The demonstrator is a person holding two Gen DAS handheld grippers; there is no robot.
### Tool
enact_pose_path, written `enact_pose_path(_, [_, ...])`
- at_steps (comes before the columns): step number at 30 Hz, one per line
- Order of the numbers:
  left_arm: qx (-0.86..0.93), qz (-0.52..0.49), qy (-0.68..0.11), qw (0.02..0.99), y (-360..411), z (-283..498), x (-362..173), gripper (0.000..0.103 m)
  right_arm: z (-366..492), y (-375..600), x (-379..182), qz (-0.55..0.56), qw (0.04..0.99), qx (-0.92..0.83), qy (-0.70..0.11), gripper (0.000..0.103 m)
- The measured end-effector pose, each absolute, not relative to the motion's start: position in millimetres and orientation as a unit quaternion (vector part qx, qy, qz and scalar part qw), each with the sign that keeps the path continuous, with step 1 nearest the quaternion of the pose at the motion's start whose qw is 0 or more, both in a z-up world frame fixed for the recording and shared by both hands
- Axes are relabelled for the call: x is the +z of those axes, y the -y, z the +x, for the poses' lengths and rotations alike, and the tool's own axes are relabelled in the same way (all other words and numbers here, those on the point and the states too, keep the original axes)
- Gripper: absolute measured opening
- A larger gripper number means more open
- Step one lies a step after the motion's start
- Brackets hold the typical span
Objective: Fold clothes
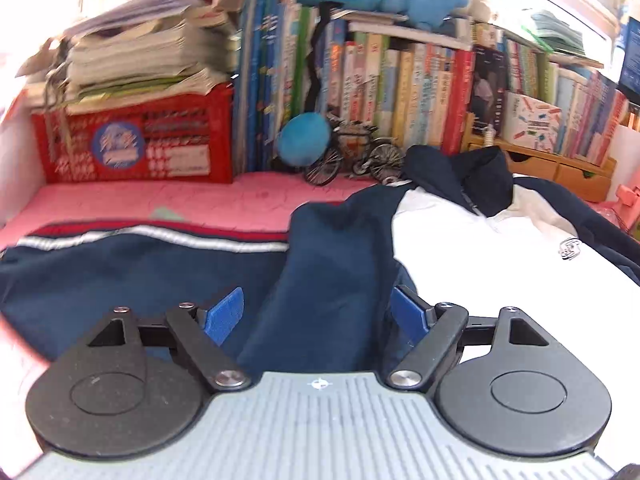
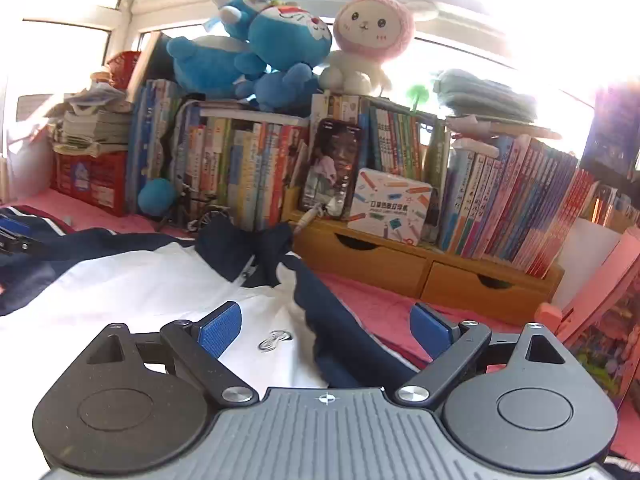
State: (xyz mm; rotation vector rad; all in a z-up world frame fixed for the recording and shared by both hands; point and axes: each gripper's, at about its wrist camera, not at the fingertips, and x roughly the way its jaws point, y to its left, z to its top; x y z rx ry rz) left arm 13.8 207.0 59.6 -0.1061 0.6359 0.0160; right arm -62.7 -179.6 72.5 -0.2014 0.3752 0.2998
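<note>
A navy and white jacket [image 1: 500,264] lies spread on the pink bedspread [image 1: 160,200]. Its white front with a small logo also shows in the right wrist view [image 2: 140,292]. My left gripper [image 1: 320,312] is open, its blue pads either side of a raised navy sleeve [image 1: 332,272]; the pads do not press it. My right gripper [image 2: 326,326] is open above the jacket's right side, with the other navy sleeve [image 2: 340,336] lying between its pads, untouched. The navy collar [image 2: 248,248] lies at the far end.
A row of books [image 2: 400,152] lines the back, with plush toys [image 2: 280,40] on top. A red crate [image 1: 136,140] holding stacked papers stands at the left. A toy bicycle [image 1: 352,156] and a wooden drawer unit [image 2: 420,264] stand near the collar.
</note>
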Motion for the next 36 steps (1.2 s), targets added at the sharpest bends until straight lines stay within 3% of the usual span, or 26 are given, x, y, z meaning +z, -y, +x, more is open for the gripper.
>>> enact_pose_path(8, [0.139, -0.131, -0.299, 0.935, -272.5, -14.2, 54.4, 0.085, -168.9, 166.4, 73.8, -0.252, 0.943, 0.156, -0.154, 0.103])
enact_pose_path(12, [0.227, -0.164, -0.268, 0.922, -321.0, -5.7, 53.5, 0.087, -200.0, 182.8, 94.0, -0.268, 0.942, 0.125, -0.158, 0.103])
enact_pose_path(17, [0.291, -0.19, -0.257, 0.902, -368.4, 24.6, 40.7, 0.089, -203.7, 200.0, 116.8, -0.16, 0.966, 0.119, -0.167, 0.103])
enact_pose_path(22, [0.309, -0.203, -0.261, 0.892, -394.2, 50.9, 24.1, 0.096, -158.7, 172.9, 80.2, 0.006, 0.96, 0.179, -0.215, 0.103])
enact_pose_path(24, [0.305, -0.195, -0.259, 0.895, -396.2, 60.7, 24.1, 0.079, -133.5, 134.2, 60.5, 0.007, 0.953, 0.195, -0.233, 0.103])
enact_pose_path(25, [0.307, -0.192, -0.264, 0.894, -397.8, 66.4, 24.8, 0.044, -124.3, 120.0, 54.6, 0.004, 0.951, 0.2, -0.237, 0.103])
enact_pose_path(26, [0.309, -0.189, -0.272, 0.891, -400.0, 72.4, 25.7, 0.022, -114.7, 103.7, 48.7, 0.0, 0.948, 0.206, -0.242, 0.103])
enact_pose_path(28, [0.295, -0.197, -0.271, 0.895, -406.5, 80.3, 42.0, 0.005, -99.6, 73.5, 37.8, 0.006, 0.94, 0.22, -0.26, 0.103])
enact_pose_path(33, [0.307, -0.077, -0.109, 0.942, -407.0, 61.2, 136.6, 0.005, -79.4, 33.6, 14.9, 0.015, 0.914, 0.249, -0.32, 0.103])
enact_pose_path(36, [0.339, -0.054, -0.11, 0.933, -420.6, 59.8, 139.6, 0.007, -74.6, 26.8, 2.7, 0.007, 0.909, 0.236, -0.344, 0.103])
